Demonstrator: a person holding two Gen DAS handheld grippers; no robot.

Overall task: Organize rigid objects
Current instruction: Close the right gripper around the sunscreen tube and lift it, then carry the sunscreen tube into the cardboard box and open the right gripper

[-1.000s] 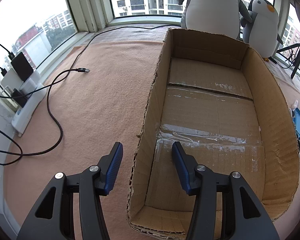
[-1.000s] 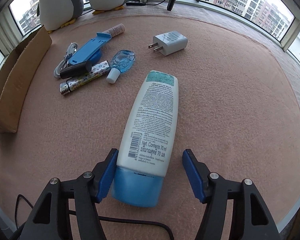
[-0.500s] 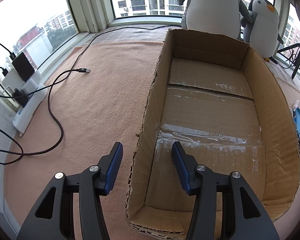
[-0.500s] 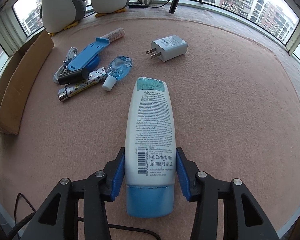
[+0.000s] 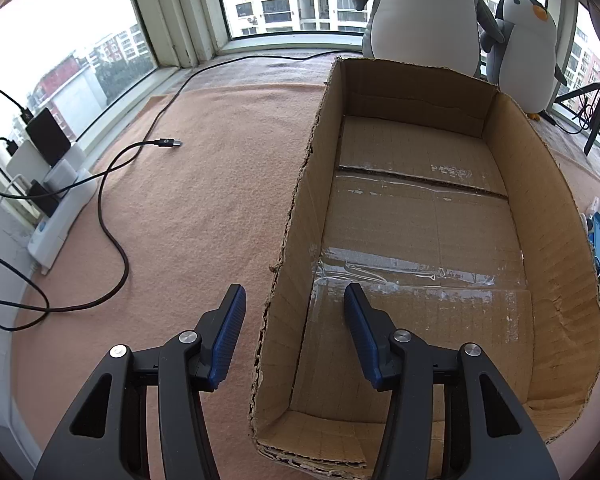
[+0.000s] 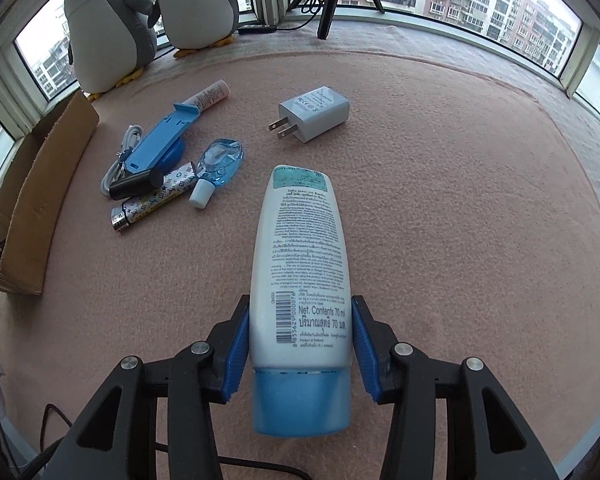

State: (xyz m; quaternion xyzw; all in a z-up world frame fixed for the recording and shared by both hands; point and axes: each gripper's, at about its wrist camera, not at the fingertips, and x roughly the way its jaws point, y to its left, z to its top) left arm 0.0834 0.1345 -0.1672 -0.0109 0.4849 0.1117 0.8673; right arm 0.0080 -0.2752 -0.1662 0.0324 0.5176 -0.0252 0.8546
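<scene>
Pinkish felt carpet [image 6: 460, 208] covers a bay-window platform, with high-rise blocks outside the glass and two plush penguins [image 6: 108, 28] at the far edge. On this carpet the right gripper [image 6: 300, 340] has just been closing, and both blue pads now press the sides of a white lotion bottle [image 6: 300, 248] just above its blue cap [image 6: 300, 400]; the bottle lies lengthwise, label up, pointing toward the far edge. Beyond it, toward the left edge, a cluster lies close together: a small blue sanitizer bottle [image 6: 220, 160], a patterned lighter [image 6: 152, 204], a black cylinder [image 6: 134, 184], a blue plastic holder [image 6: 160, 140], a white cable [image 6: 118, 164] and a pink tube [image 6: 208, 98]. A white charger plug [image 6: 314, 114] sits apart, further right.

The left gripper [image 5: 292, 332] hangs over the near left wall of an open cardboard box [image 5: 300, 208], one pad outside and one inside, neither touching the cardboard. Its jaws stand at a narrow gap with nothing clamped. A black cable [image 5: 116, 240] trails across the carpet to a power strip [image 5: 60, 216] at the left edge.
</scene>
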